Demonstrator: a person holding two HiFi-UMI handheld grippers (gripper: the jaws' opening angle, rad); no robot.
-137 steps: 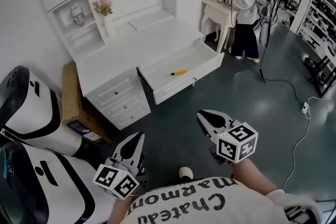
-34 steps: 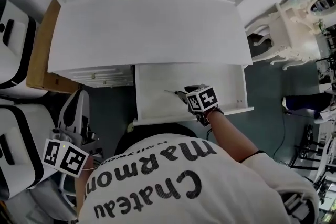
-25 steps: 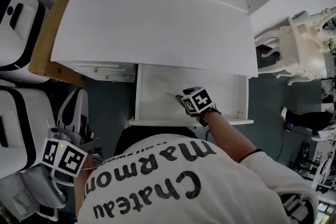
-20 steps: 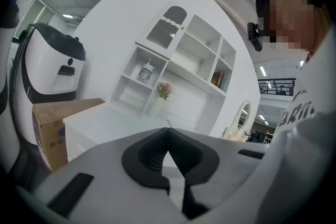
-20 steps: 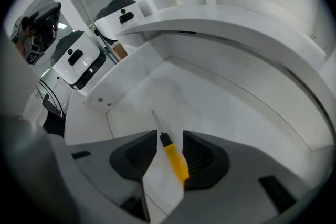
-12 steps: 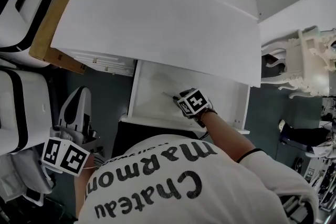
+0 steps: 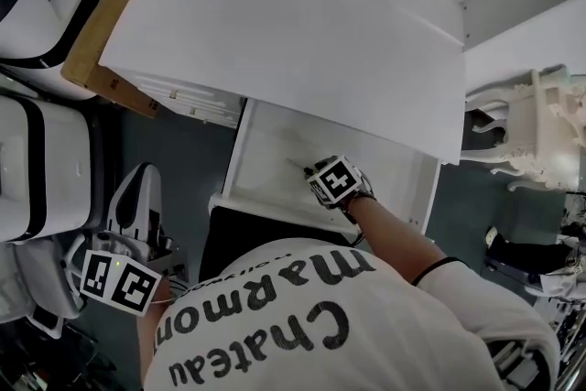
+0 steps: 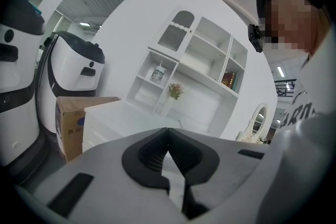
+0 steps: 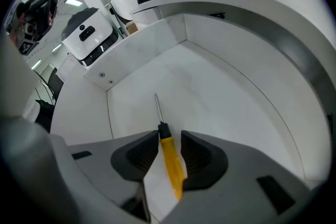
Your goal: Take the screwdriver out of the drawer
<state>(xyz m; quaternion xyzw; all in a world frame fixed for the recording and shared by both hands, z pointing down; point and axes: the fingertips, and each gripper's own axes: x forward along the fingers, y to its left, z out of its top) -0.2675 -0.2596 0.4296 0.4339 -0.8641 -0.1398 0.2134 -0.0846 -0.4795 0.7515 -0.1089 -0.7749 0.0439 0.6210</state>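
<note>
An open white drawer juts toward the near side from under the wide white top of a desk. On the drawer's pale bottom lies 1 screwdriver, flat, its yellow handle near and its thin metal shaft pointing away toward the far left corner, apart from the walls. The desk stands on a dark grey-green floor. Just left of it on that floor is a brown cardboard box, with 2 white-and-black machines farther left.
</note>
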